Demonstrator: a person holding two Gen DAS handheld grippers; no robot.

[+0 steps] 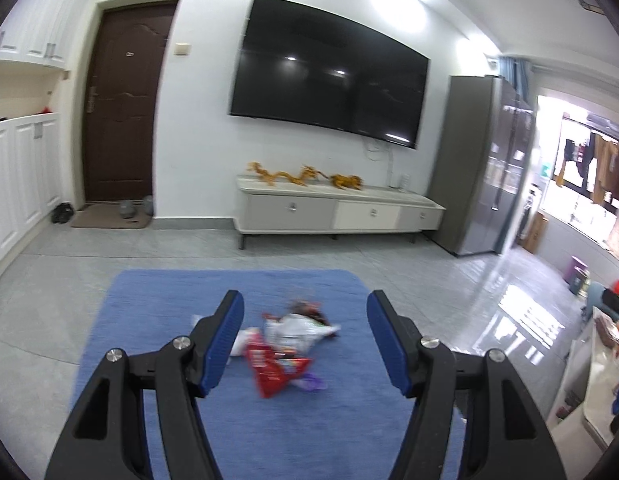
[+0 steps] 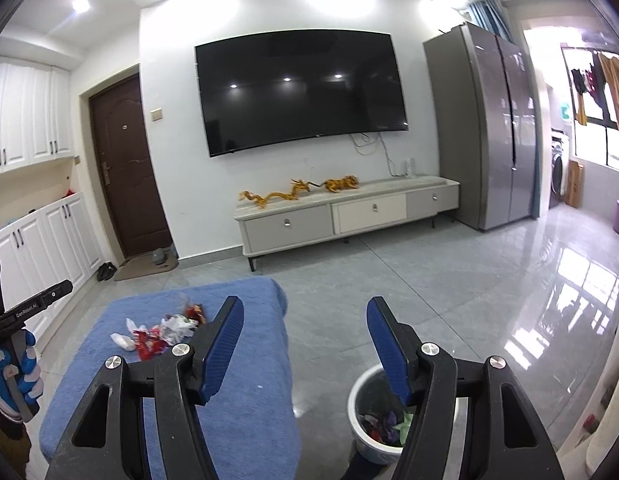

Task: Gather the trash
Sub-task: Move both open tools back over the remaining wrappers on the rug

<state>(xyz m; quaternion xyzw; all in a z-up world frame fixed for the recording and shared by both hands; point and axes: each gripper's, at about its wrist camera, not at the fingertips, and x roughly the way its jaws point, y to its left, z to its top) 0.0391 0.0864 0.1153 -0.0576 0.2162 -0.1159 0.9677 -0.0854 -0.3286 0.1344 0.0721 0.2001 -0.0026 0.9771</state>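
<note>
Both tongs, left (image 1: 305,338) and right (image 2: 305,338), hover empty, tilted downward.

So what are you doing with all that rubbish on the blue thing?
A person with a gripper in each hand is collecting trash. Crumpled wrappers lie in a pile on the blue cloth-covered surface. A bin on the floor beside it already holds some scraps. The left gripper and right gripper are both open and empty.

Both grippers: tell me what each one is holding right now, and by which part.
Nothing. The left gripper and right gripper stand open and empty; the wrappers lie untouched on the blue cloth.
</note>
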